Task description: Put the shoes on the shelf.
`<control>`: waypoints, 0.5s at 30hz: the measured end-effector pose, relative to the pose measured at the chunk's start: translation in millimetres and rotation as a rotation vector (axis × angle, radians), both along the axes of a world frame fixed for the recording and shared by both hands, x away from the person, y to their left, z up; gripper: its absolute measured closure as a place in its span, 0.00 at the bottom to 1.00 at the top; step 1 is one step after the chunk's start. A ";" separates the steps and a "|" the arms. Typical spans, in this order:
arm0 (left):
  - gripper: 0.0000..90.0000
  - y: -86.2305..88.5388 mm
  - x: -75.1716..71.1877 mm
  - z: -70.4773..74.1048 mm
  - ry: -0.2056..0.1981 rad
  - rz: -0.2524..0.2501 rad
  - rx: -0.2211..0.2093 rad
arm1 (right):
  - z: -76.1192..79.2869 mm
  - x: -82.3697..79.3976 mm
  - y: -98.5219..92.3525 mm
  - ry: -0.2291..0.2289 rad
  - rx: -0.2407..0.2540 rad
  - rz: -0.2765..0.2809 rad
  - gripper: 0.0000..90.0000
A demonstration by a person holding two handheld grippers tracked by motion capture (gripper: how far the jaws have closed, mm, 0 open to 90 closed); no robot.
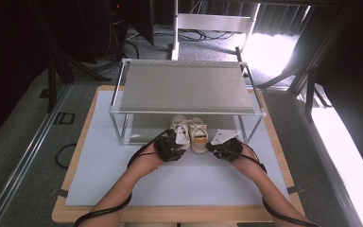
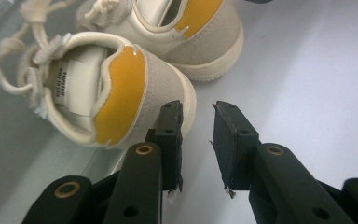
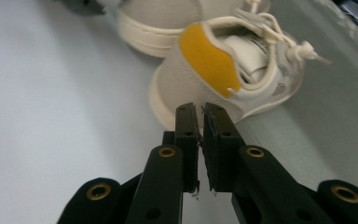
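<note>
Two small cream shoes with yellow heel patches stand side by side at the front of a metal rack, heels toward me. In the high view they are the left shoe [image 1: 180, 128] and the right shoe [image 1: 199, 136]. My left gripper [image 1: 178, 145] sits just behind the left shoe [image 2: 121, 93]. Its jaws [image 2: 198, 109] stand narrowly open with nothing between them, one jaw tip close against the heel's sole. My right gripper [image 1: 216, 147] lies behind the right shoe [image 3: 214, 70]. Its jaws [image 3: 200, 109] are shut and empty, pointing at the heel.
The metal rack [image 1: 184, 112] has a flat grey top shelf over the shoes' toes, with posts at its front corners. A white mat [image 1: 179, 182] covers the wooden table [image 1: 74, 161]. Cables trail from both grippers along the person's forearms.
</note>
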State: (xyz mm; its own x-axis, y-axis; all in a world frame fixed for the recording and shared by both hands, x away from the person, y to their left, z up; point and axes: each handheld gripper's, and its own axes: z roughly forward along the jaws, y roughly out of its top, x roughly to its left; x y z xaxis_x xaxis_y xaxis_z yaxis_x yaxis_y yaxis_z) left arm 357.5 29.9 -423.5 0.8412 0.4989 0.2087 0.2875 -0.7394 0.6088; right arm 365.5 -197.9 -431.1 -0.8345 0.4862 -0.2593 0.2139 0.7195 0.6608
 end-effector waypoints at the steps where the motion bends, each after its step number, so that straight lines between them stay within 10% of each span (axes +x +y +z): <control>1: 0.80 -0.2 2.5 -1.0 0.009 0.003 -0.011 | -1.5 2.2 0.8 0.008 0.033 -0.011 0.94; 15: 0.90 -2.9 20.4 -4.6 -0.027 0.026 0.041 | -8.1 13.3 11.4 0.001 0.089 -0.087 0.91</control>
State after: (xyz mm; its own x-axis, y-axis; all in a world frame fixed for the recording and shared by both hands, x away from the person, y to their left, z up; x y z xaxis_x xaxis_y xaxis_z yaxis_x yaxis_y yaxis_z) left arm 377.9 26.9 -428.1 0.8217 0.5114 0.2516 0.2914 -0.7563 0.5857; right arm 378.7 -186.5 -439.2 -0.7883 0.5782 -0.2104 0.2742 0.6362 0.7211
